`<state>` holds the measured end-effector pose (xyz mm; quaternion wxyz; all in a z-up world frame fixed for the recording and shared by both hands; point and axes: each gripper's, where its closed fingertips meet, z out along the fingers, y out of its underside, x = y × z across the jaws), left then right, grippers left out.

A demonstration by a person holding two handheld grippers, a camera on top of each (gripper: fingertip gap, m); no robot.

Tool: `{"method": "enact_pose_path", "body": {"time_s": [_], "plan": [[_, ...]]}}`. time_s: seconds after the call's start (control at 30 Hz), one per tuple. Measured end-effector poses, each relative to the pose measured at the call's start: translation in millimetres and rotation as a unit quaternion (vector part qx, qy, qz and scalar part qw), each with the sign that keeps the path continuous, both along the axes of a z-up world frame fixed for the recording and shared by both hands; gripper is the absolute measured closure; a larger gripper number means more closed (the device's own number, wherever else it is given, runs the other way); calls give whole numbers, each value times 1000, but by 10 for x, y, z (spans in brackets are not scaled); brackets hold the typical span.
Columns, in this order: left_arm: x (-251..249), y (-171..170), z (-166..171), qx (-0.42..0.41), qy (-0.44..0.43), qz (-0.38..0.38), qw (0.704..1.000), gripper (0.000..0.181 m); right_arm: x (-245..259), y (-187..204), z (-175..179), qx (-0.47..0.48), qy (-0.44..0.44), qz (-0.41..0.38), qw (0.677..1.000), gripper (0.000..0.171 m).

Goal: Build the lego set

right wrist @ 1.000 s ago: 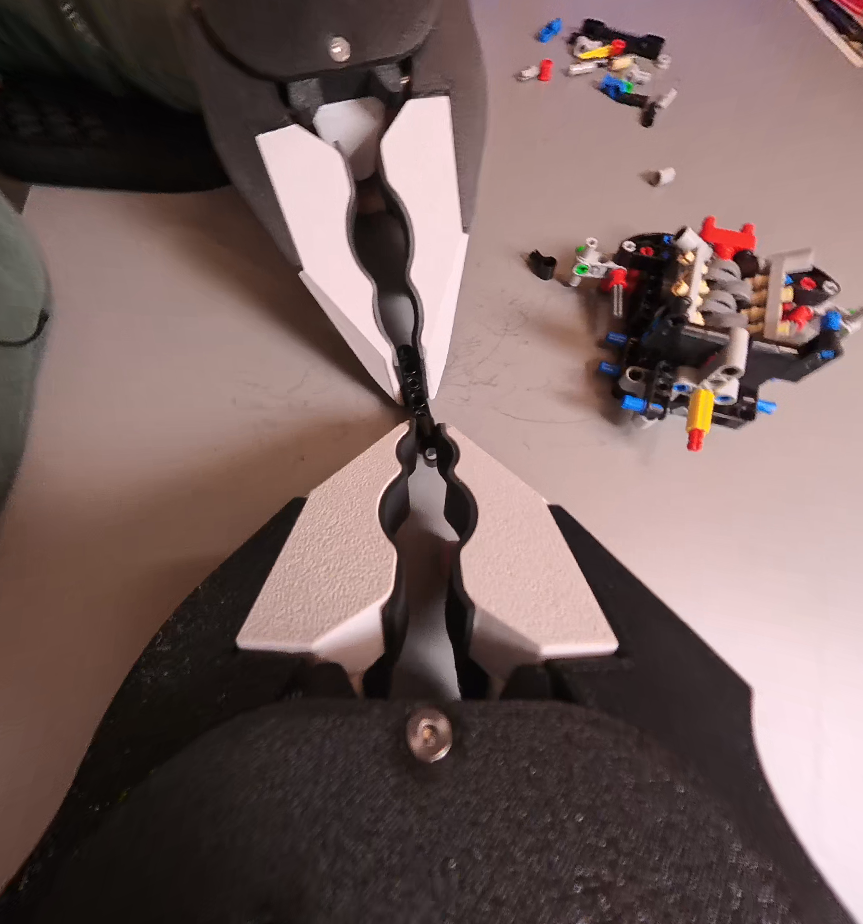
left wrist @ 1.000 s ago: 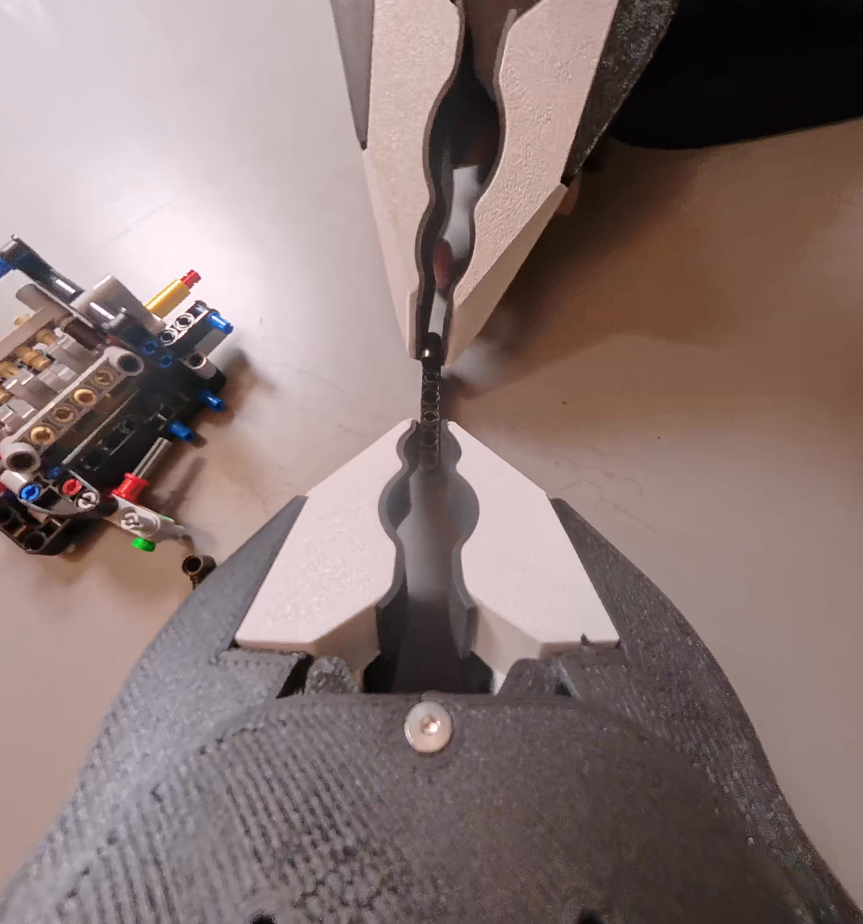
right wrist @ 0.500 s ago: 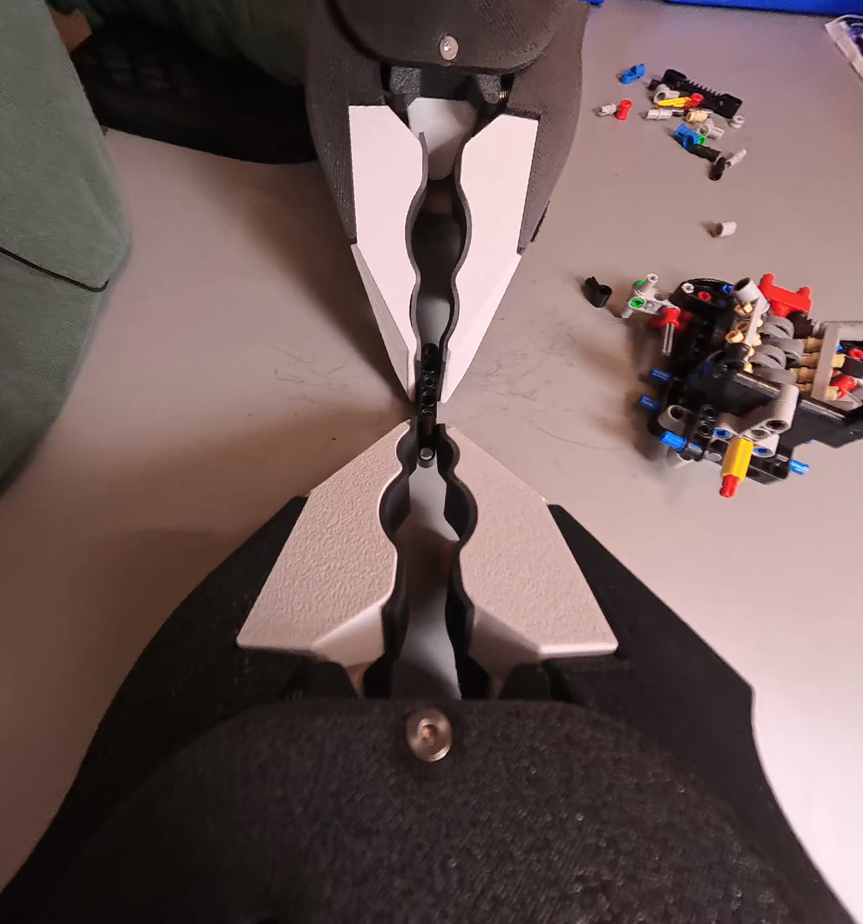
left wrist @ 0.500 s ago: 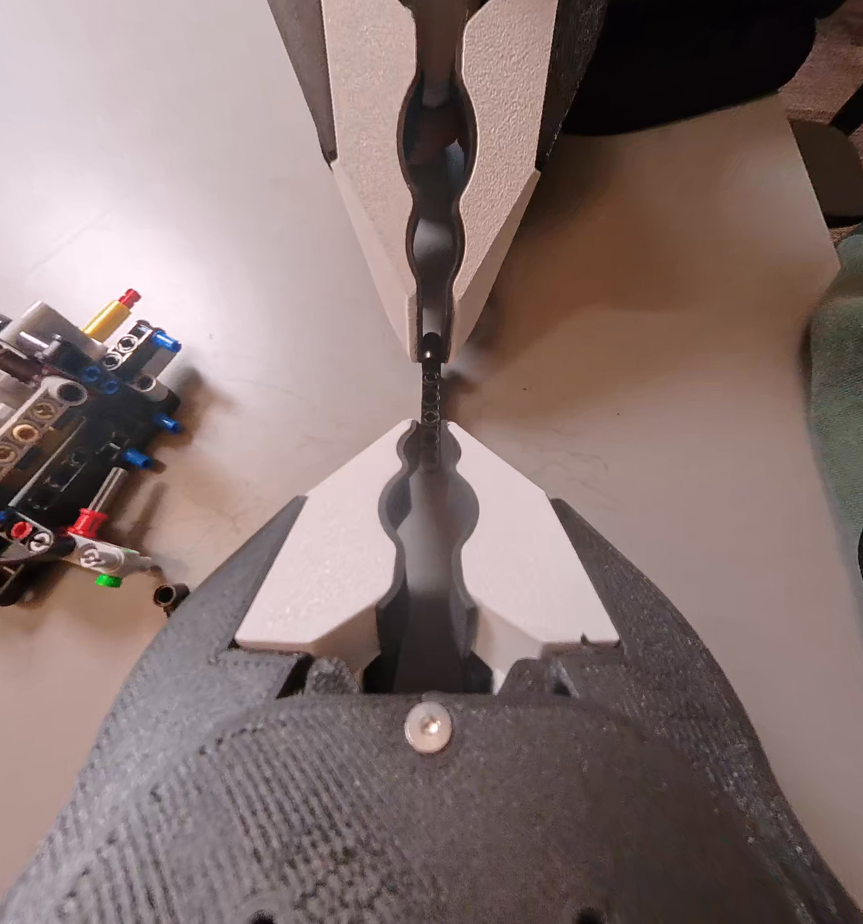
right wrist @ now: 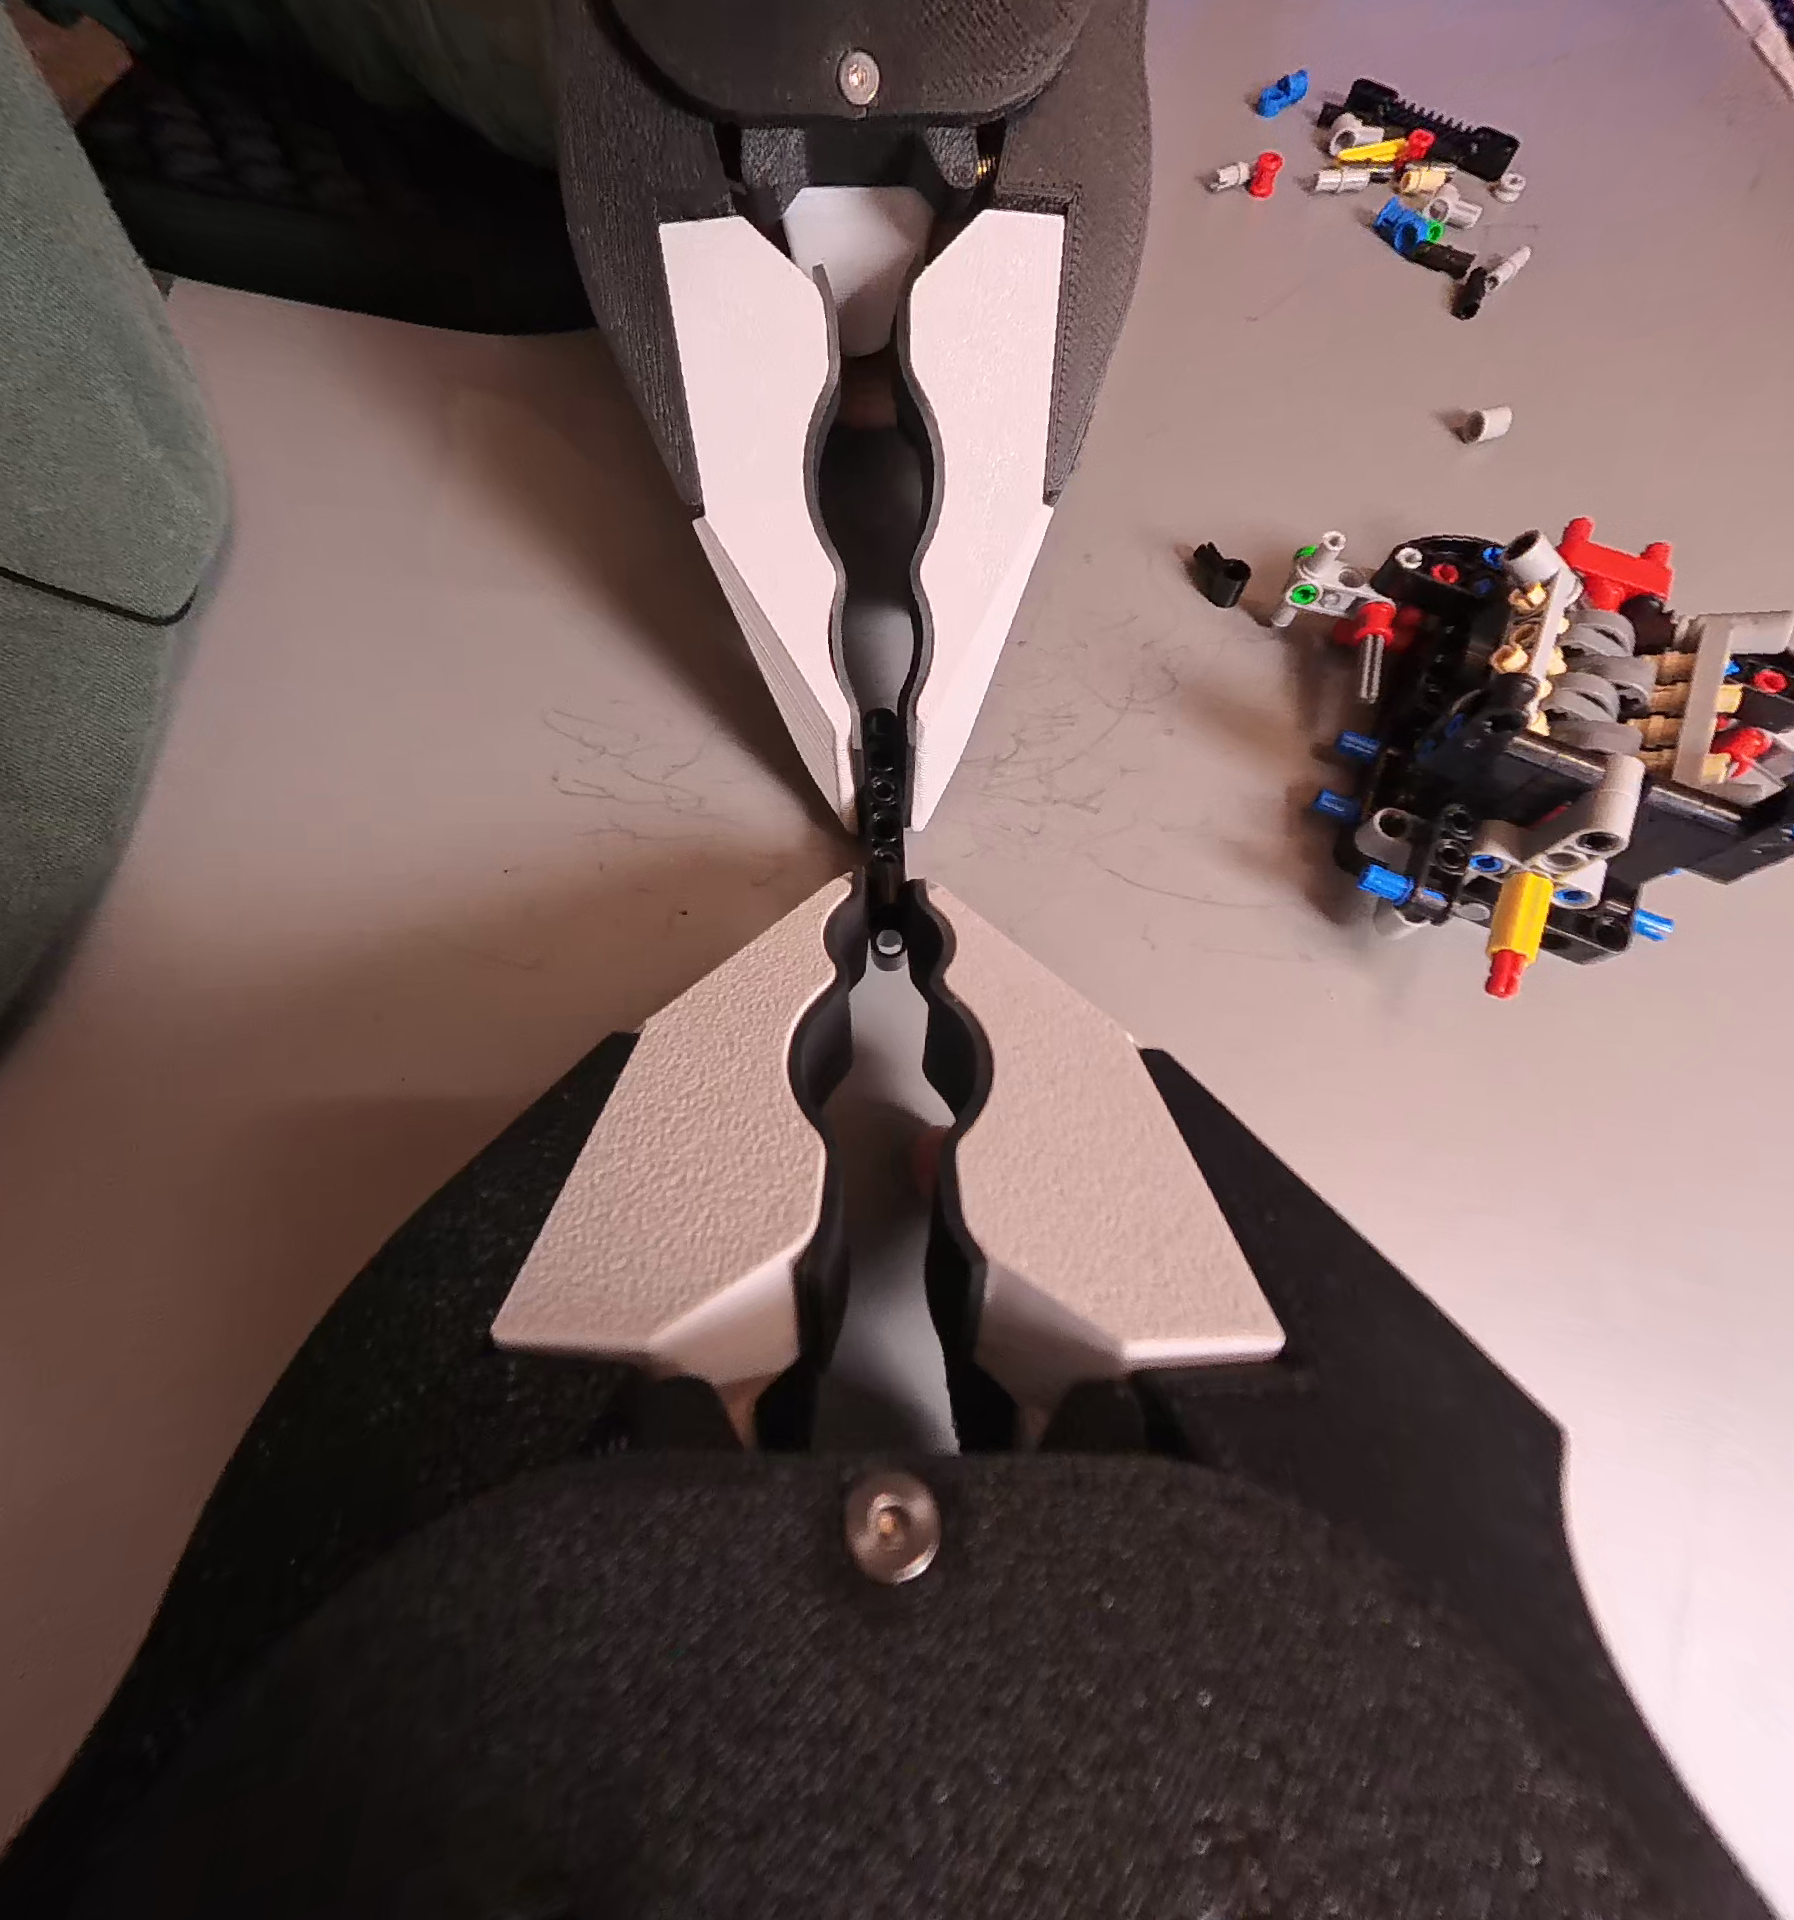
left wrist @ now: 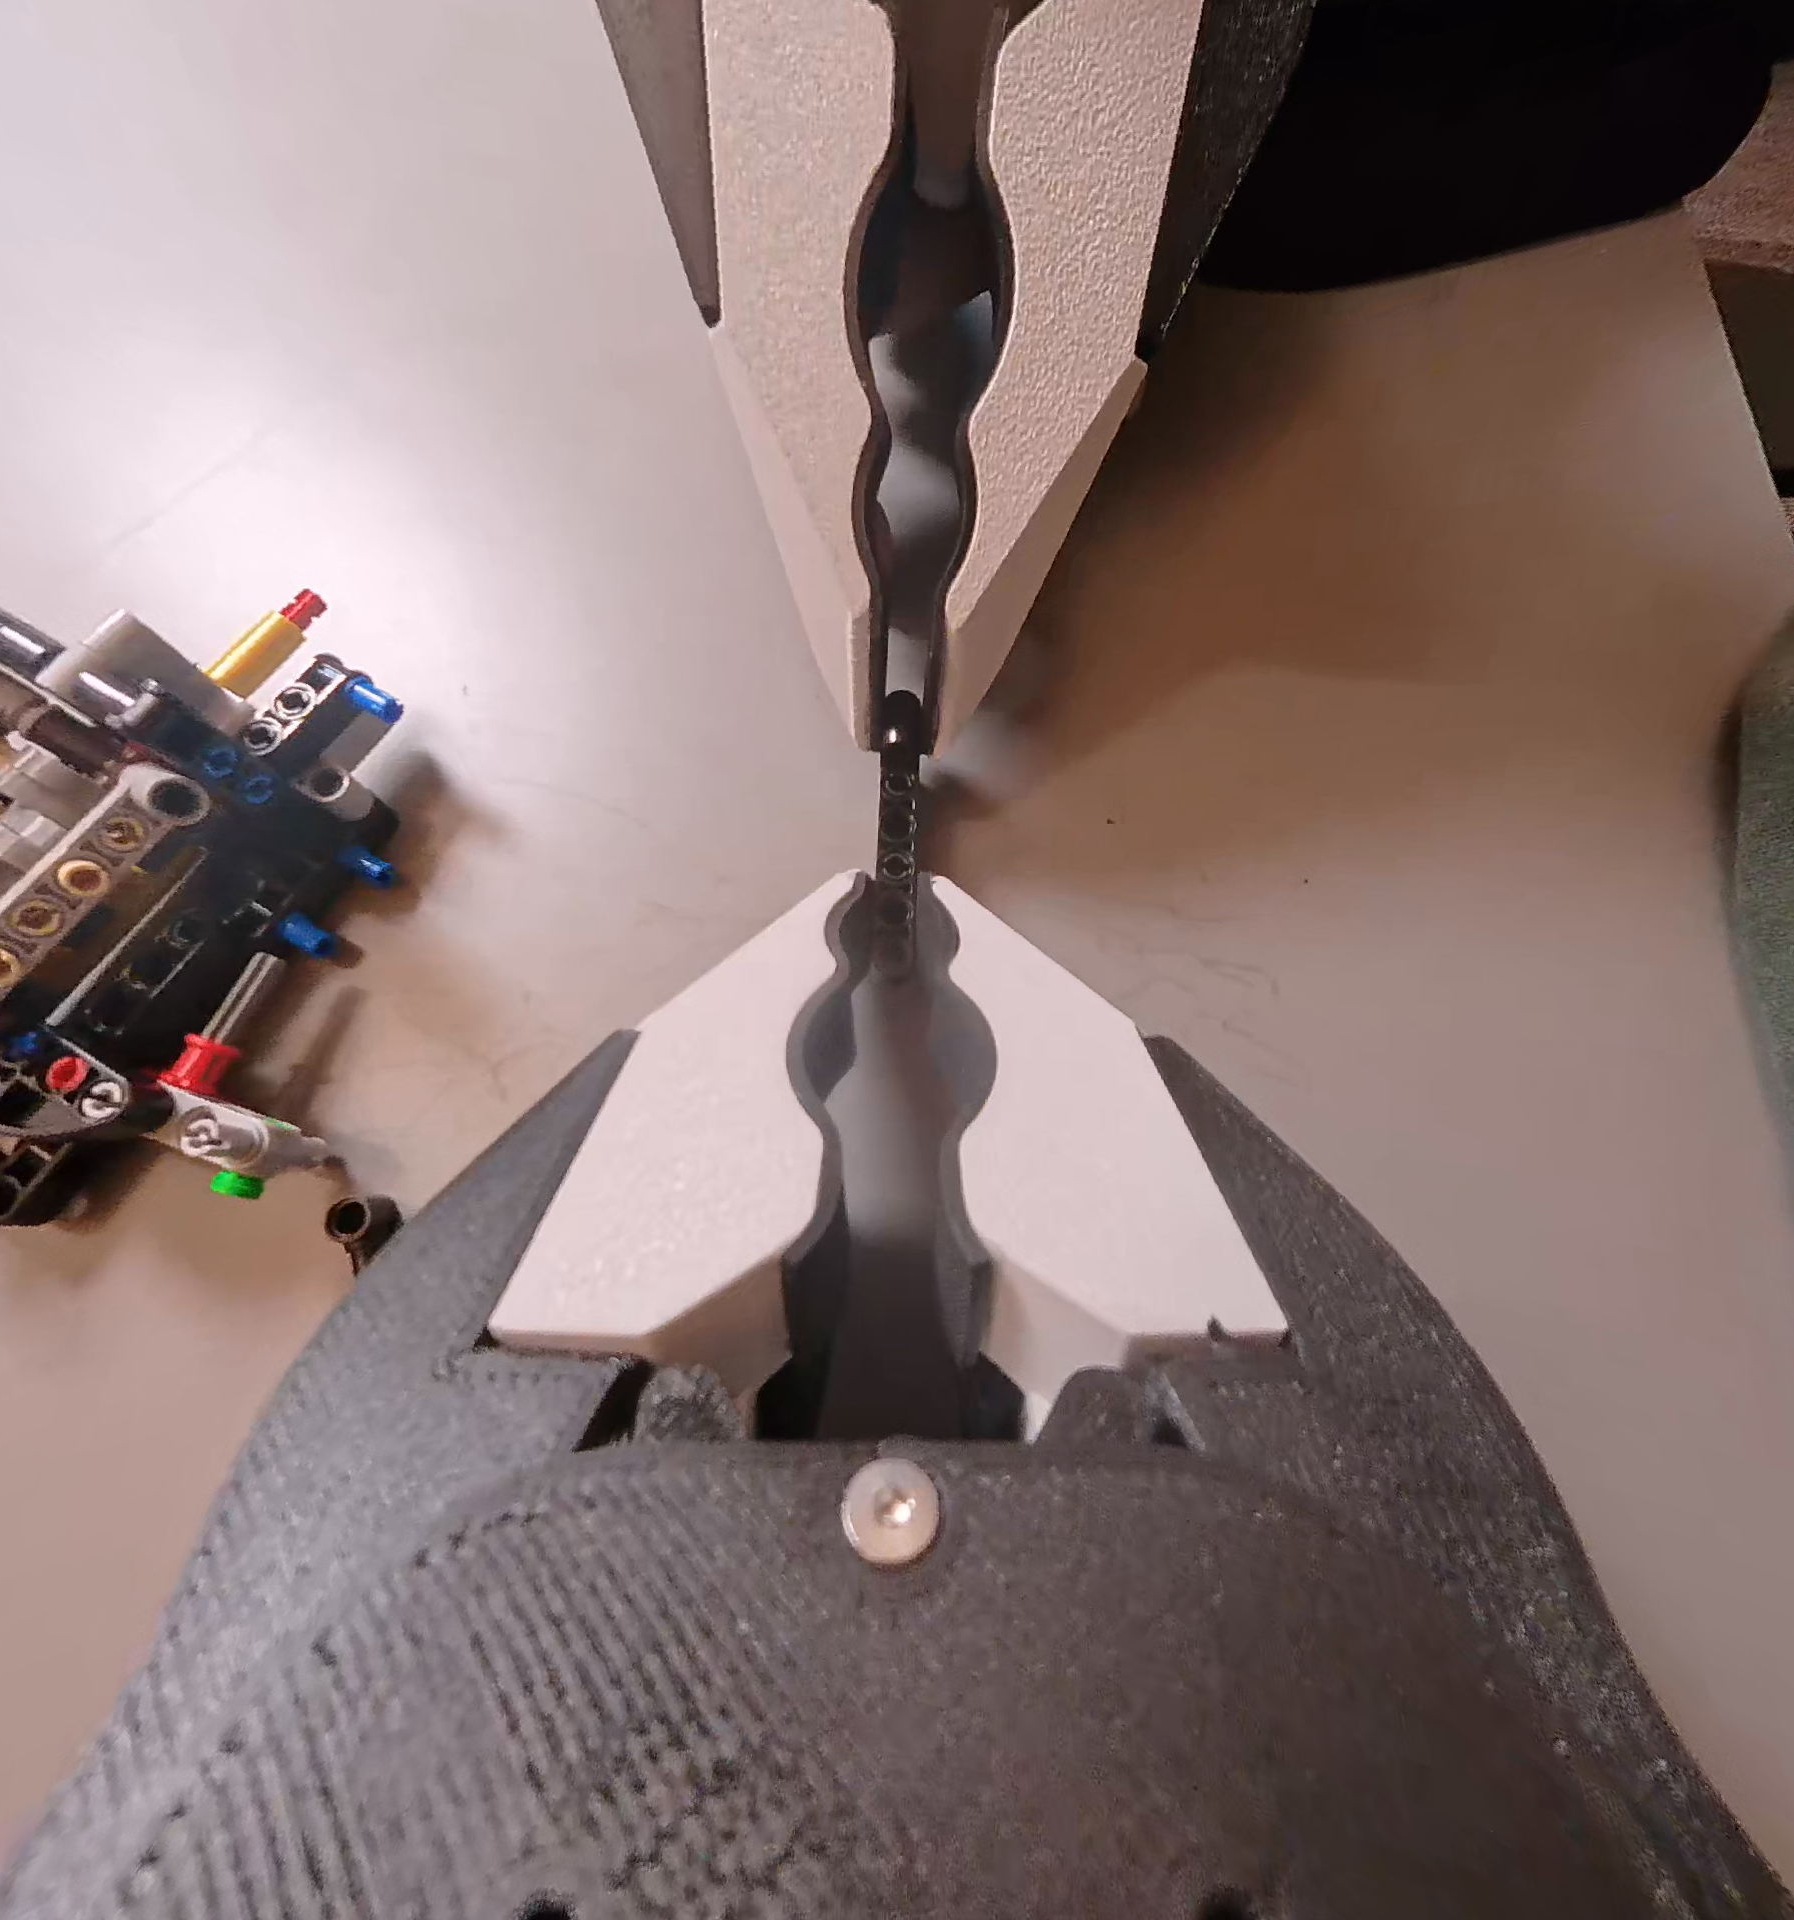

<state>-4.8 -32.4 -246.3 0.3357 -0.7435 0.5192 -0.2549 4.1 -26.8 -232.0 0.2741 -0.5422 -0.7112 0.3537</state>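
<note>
1. Your left hand-held gripper [left wrist: 895, 891], seen from the bottom of the left wrist view, is closed on one end of a thin black beam [left wrist: 897, 844] with a row of holes.
2. Your right hand-held gripper [right wrist: 885, 902] is closed on the other end of the black beam [right wrist: 882, 790]; in the left wrist view it enters from the top of the frame [left wrist: 903, 727].
3. The two hand-held grippers meet tip to tip at frame centre, with only a short stretch of the beam exposed between them, above the counter [left wrist: 1340, 831].
4. The partly built lego model [left wrist: 114, 894], black and grey with blue, red and yellow pins, lies on the counter at the left edge of the left wrist view, well apart from the beam; in the right wrist view it sits at the right edge [right wrist: 1589, 748].
5. A small black connector [right wrist: 1221, 574] lies just beside the model, toward frame centre.
6. Loose pieces [right wrist: 1402, 177] are scattered at the upper right of the right wrist view.
7. A green fabric surface [right wrist: 41, 520] fills the left edge of the right wrist view.
</note>
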Motion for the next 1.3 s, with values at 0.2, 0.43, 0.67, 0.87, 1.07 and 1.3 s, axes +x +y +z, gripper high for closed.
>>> {"method": "enact_pose_path", "body": {"time_s": [0.2, 0.43, 0.67, 0.87, 1.07, 1.3], "plan": [[2, 22, -1, 0, 1, 18, 1000, 174, 1, 30, -3, -1, -7, -16, 1000, 165], [4, 19, 0, 4, 1, 12, 1000, 174, 3, 26, -1, 9, -2, -8, 1000, 165], [6, 17, -1, 7, 2, 9, 1000, 174, 18, 21, 0, 7, 3, -6, 1000, 164], [9, 16, 0, 9, 3, 8, 1000, 175, 68, -3, 17, -3, 4, 9, 1000, 147], [12, 12, 1, 10, 3, 5, 1000, 175, 3, 15, 8, 0, 11, 0, 1000, 165], [13, 10, 2, 10, 3, 4, 1000, 175, 7, 8, 4, 1, 8, 9, 1000, 166]]}}
